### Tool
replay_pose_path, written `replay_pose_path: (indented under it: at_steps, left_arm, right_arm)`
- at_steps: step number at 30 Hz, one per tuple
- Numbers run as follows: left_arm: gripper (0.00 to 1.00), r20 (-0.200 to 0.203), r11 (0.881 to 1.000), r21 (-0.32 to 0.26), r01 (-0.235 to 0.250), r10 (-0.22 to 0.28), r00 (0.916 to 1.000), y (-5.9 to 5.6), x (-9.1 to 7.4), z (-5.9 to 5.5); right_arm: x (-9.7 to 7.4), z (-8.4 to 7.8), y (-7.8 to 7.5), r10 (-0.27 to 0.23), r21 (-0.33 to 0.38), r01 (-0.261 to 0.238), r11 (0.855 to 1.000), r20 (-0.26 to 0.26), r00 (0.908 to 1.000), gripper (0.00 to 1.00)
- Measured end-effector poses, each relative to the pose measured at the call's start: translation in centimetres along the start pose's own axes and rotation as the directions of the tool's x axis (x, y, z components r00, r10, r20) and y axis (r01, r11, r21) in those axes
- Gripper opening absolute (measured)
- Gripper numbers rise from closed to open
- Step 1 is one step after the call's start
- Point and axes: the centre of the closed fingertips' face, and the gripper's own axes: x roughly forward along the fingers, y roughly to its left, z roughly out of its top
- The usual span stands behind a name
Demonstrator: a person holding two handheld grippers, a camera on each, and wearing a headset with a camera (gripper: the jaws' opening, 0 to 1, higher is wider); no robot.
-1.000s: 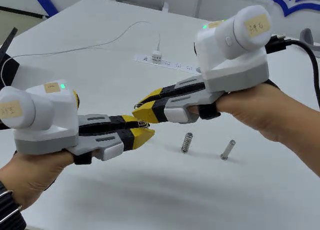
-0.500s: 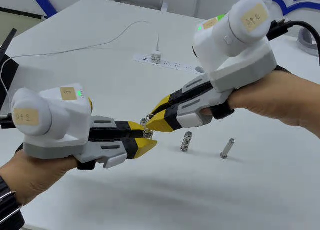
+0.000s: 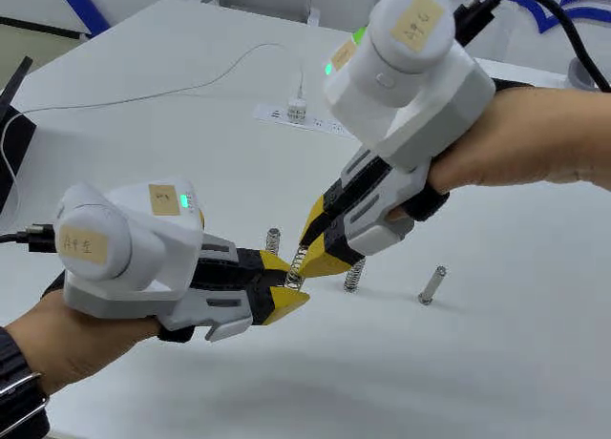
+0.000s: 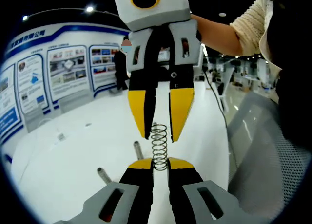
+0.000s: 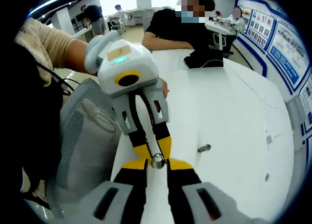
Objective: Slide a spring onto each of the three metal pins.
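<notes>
Left gripper point(image 3: 292, 288) clamped narrow on near end of spring point(image 4: 158, 145). Long axis of spring straight ahead off those tips, in line with the jaws. Right gripper point(image 3: 313, 262) tip-to-tip opposite, jaws narrow astride the spring's far end; actual grip there not clear. Bare pin point(image 3: 432, 284) flat on table point(image 3: 191, 153), beyond the right gripper, nearer that hand.
</notes>
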Motion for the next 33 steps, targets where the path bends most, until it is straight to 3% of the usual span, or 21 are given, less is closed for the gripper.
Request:
replay_pose_path:
  at_steps: [6, 12, 22, 28, 33]
  left_arm:
    - [0.10, -0.001, 1.000, 0.002, 0.004, -0.004, 1.0000, 0.0, 0.1, 0.0]
    - [0.10, 0.005, 1.000, 0.000, 0.007, -0.007, 1.0000, 0.0, 0.1, 0.1]
    - [0.10, 0.013, 1.000, -0.013, 0.008, -0.007, 0.9999, 0.0, 0.3, 0.1]
    - [0.11, 0.050, 1.000, -0.015, 0.005, -0.004, 0.9987, 0.1, 0.2, 0.4]
    - [0.18, 0.060, 0.999, -0.035, 0.005, -0.003, 0.9982, 0.1, 0.0, 0.3]
  right_arm:
    - [1.0, -0.3, 0.0, 0.019, -0.039, -0.022, 0.999, -0.069, 0.9974, 0.16]
    - [1.2, -0.6, 0.0, 0.033, -0.049, -0.039, 0.998, -0.106, 0.9938, 0.13]
    - [1.4, -0.9, -0.2, 0.035, -0.060, -0.043, 0.997, -0.130, 0.9909, 0.12]
    - [1.2, -0.9, -0.4, 0.026, -0.063, -0.034, 0.997, -0.130, 0.9912, 0.12]
    - [0.8, -1.2, -0.7, 0.015, -0.059, -0.023, 0.998, -0.133, 0.9910, 0.12]
